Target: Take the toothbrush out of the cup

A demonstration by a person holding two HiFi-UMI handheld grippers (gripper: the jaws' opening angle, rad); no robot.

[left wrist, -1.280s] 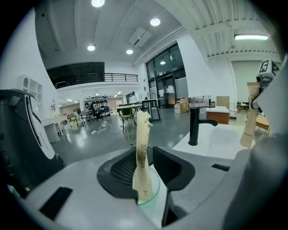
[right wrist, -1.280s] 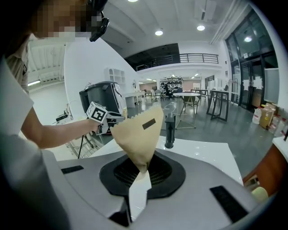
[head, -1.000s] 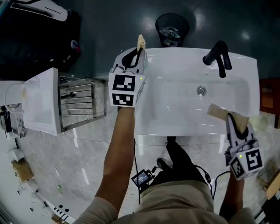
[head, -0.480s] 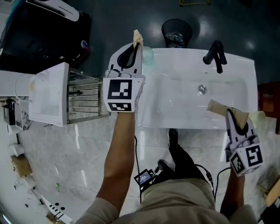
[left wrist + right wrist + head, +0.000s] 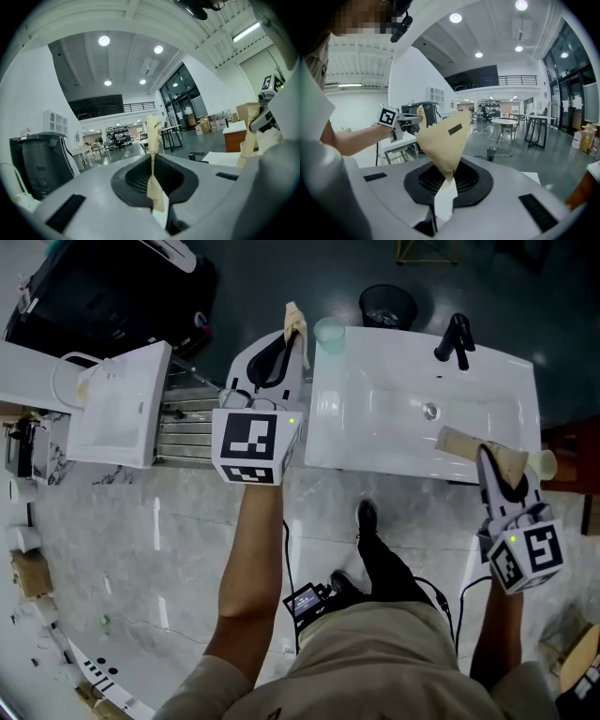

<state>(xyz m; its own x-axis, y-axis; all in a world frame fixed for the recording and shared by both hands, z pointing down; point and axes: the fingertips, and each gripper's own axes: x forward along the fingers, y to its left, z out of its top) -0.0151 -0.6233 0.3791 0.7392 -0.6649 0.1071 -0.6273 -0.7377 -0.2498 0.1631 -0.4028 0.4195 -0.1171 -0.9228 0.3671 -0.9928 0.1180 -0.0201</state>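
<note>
At 12 o'clock in the head view, a pale translucent cup [image 5: 330, 334] is standing on the far-left corner of the white washbasin [image 5: 375, 427]. The toothbrush cannot be made out in it.

You are holding the left gripper [image 5: 296, 321] at 11 o'clock, with its tan tips just beside the cup, at the cup's 9 o'clock. Whether they are touching it cannot be told. In the left gripper view its jaws are pressing together into one thin seam, with nothing between them.

You are holding the right gripper [image 5: 480, 452] at 3 o'clock, where it is showing over the basin's near-right corner. In the right gripper view its broad tan pads [image 5: 440, 136] are lying flat together, gripping nothing.

A black tap [image 5: 455, 338] is sitting at 1 o'clock on the basin's far rim. A black waste bin [image 5: 387, 304] is standing on the floor beyond it.
</note>
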